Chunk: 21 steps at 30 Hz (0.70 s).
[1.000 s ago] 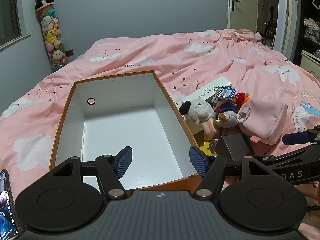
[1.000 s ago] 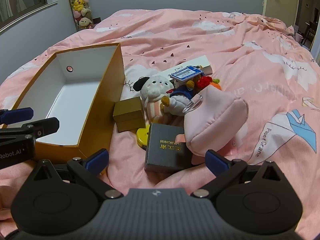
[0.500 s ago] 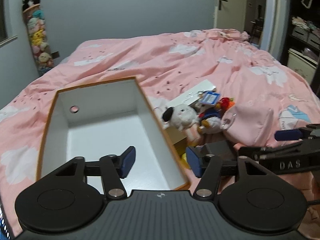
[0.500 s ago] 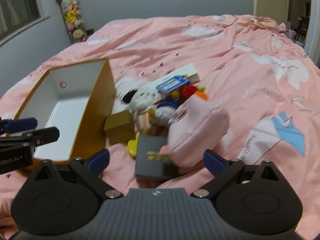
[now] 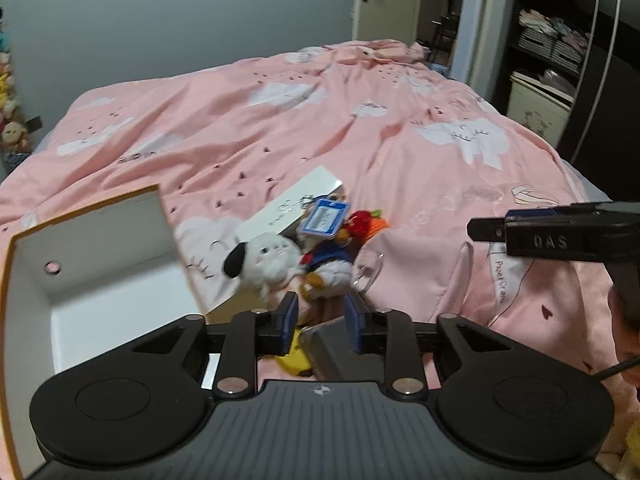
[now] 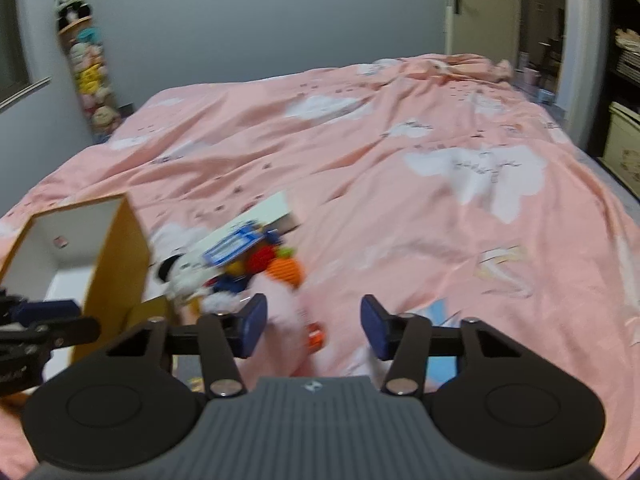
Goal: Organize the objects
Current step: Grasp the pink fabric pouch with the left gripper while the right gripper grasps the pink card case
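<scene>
My left claw point(image 5: 318, 320) and right claw point(image 6: 312, 326), both just narrowed and empty, risk snagging the pink pouch point(image 5: 408, 272) instead of one toy.

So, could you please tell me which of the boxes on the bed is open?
The large orange box with the white inside, left of the toys; the flat white box is closed.

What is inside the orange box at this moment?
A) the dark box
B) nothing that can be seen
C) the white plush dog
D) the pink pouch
B: the white inside of the orange box shows bare, while the plush dog, dark box and pink pouch lie on the bedcover beside it.
</scene>
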{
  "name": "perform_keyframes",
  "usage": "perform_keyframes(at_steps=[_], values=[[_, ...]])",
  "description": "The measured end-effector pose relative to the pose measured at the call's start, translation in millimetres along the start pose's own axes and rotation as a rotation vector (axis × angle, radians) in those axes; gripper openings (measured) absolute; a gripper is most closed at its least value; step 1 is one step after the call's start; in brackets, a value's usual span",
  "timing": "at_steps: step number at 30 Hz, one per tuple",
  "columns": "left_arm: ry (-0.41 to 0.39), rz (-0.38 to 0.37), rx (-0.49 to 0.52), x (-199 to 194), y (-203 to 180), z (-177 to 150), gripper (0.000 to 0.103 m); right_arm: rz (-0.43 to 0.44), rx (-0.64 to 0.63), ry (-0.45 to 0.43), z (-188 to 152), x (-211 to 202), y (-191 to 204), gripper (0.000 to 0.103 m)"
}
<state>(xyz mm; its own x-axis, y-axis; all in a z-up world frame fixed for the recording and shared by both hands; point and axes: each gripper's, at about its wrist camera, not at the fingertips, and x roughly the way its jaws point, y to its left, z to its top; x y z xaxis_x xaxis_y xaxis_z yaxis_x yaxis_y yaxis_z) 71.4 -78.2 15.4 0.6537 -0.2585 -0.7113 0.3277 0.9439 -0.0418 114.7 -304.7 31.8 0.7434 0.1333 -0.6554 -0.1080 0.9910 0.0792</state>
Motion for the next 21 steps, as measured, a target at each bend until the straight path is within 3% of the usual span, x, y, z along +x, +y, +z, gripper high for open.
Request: perform_keyframes(at_steps=[3, 9, 12, 15, 21], values=[[0.026, -0.031, -0.015, 13.8, -3.8, 10.4, 0.027, -0.025, -0.003, 0.020, 2.7, 13.2, -10.2, 0.043], [0.095, -0.135, -0.088, 40.0, -6.3, 29.4, 0.027, 0.012, -0.014, 0.092, -5.2, 38.4, -14.6, 0.033], [0.137, -0.187, -0.135, 53.8, -4.7, 38.4, 0.036, 0.062, -0.010, 0.116, -9.4, 46.0, -12.3, 0.029], [0.183, -0.219, -0.187, 67.1, 0.8, 46.2, 0.052, 0.116, -0.012, 0.139, -12.4, 51.1, -5.1, 0.029], [0.334, -0.199, -0.240, 99.3, 5.0, 50.1, 0.061, 0.188, -0.033, 0.176, -17.6, 58.3, 11.4, 0.031]])
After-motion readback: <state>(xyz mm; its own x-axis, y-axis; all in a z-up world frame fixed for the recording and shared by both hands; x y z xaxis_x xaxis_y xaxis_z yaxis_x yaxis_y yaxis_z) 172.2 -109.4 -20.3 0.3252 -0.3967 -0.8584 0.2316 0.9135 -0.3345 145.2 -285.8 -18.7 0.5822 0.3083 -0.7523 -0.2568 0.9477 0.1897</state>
